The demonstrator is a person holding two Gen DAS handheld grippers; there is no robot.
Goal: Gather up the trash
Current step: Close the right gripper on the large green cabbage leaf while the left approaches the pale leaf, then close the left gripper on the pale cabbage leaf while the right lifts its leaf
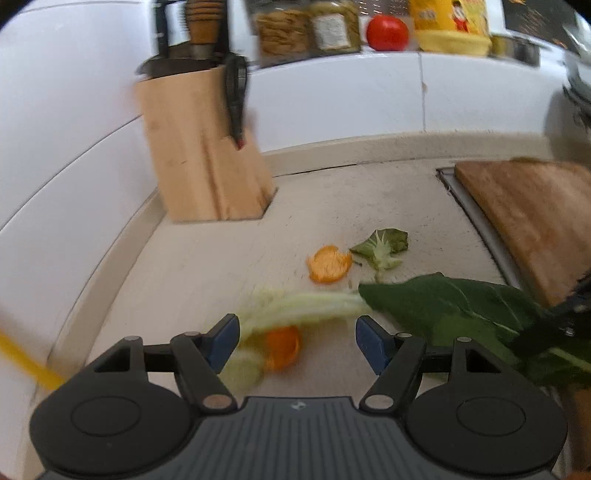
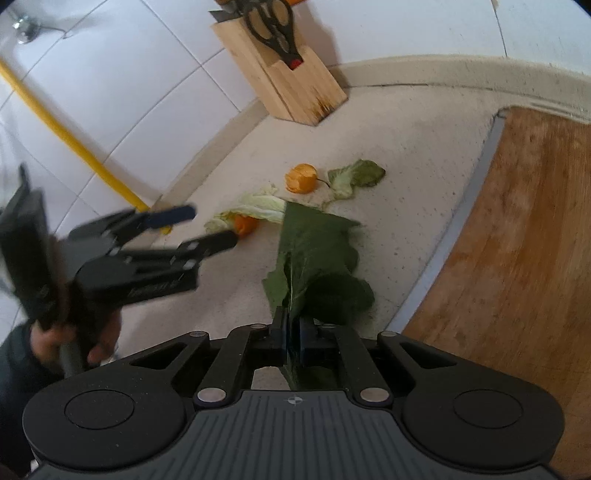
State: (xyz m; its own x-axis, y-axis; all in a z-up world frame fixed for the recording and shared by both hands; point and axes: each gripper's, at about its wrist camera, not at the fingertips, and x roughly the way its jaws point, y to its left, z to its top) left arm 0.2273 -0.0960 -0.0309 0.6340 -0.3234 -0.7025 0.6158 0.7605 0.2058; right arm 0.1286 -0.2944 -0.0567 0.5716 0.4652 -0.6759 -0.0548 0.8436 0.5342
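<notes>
Trash lies mid-counter: the right gripper pinches a dark green leaf, while the left gripper hangs wide apart over an orange peel, possibly touching pale cabbage there.

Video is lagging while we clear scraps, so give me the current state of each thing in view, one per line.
Right gripper: shut on the big green leaf.
Big green leaf: pinched at its near end, rest hanging toward the counter.
Left gripper: open, holding nothing, above the pale stalk.
Pale stalk: lying on the counter.
Orange peels: loose on the counter.
Small leaf: loose, wilted.
Scissors: stowed in the knife block.
</notes>
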